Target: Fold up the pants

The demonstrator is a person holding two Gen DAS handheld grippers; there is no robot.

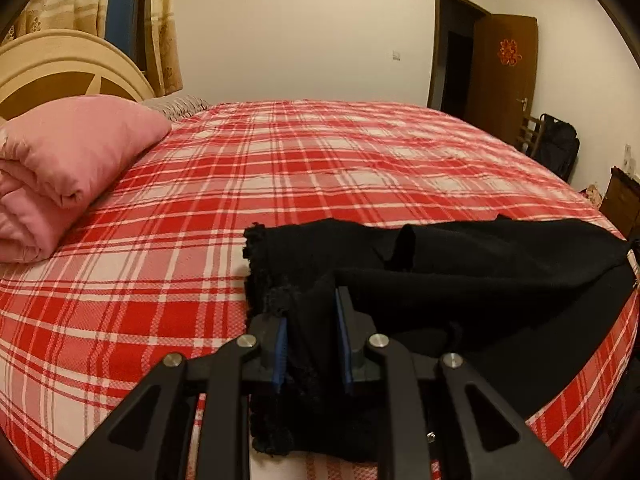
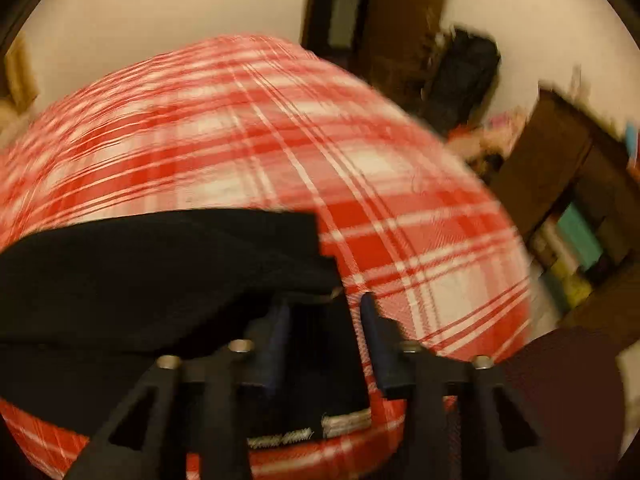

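Both cams are riding right behind their own fingers, looking forward along them. The left wrist one is sitting low at the near edge of the bed (image 1: pixel 320 168), facing level across the plaid sheet toward the far wall, with the headboard (image 1: pixel 60 68) off to its left and the open door (image 1: pixel 500 76) to its right. The right wrist one is hovering close over the bed's near edge too, but it's rolling sideways and blurring, facing the door corner. Both are catching the black pants (image 1: pixel 480 264) up close, plus the same plaid sheet and doorway.
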